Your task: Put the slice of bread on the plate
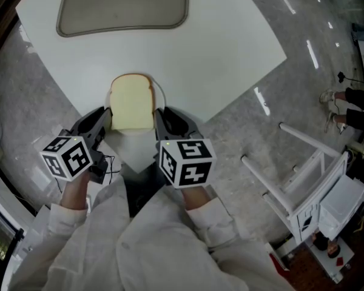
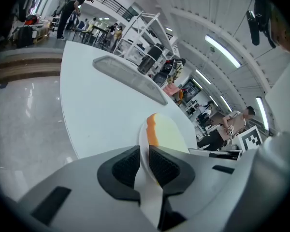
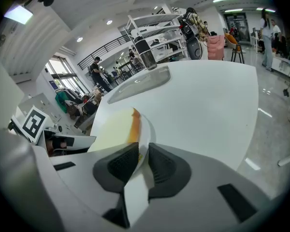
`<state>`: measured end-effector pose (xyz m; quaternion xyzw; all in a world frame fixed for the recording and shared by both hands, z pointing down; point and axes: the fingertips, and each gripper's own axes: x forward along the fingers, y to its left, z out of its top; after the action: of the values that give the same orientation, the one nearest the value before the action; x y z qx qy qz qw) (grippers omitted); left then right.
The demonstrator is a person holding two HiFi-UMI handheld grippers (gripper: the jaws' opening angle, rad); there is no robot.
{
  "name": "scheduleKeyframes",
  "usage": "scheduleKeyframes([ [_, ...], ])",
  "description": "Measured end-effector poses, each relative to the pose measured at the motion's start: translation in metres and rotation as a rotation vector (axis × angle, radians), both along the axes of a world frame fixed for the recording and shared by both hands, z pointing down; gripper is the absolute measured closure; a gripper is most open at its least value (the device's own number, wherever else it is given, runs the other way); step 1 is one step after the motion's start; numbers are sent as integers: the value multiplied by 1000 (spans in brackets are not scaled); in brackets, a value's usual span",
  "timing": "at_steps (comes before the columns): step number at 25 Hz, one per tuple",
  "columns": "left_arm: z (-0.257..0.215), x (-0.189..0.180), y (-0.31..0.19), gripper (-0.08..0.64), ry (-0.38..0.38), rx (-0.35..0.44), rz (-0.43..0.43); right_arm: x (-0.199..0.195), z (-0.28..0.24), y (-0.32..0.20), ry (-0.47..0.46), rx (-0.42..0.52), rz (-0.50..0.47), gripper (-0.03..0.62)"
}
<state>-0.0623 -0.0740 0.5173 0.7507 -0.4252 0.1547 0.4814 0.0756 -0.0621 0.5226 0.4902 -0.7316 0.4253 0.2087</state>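
Bread's already on the plate, looks basically done

Nearest me, the left gripper has its fingers clamped on the plate rim at 9 o'clock, and the right gripper is doing the same at 3. The bread lies flat on the plate at the table corner. Can't tell if the plate's resting or lifted, so I'd guess only letting go is left. A tray sits at 12 and a white rack on the floor at 4, both well clear.
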Motion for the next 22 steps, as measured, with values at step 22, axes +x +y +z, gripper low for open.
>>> scheduleKeyframes([
  [22, -7, 6, 6, 495, -6, -34, -13, 7, -6, 2, -18, -34, 22, 528],
])
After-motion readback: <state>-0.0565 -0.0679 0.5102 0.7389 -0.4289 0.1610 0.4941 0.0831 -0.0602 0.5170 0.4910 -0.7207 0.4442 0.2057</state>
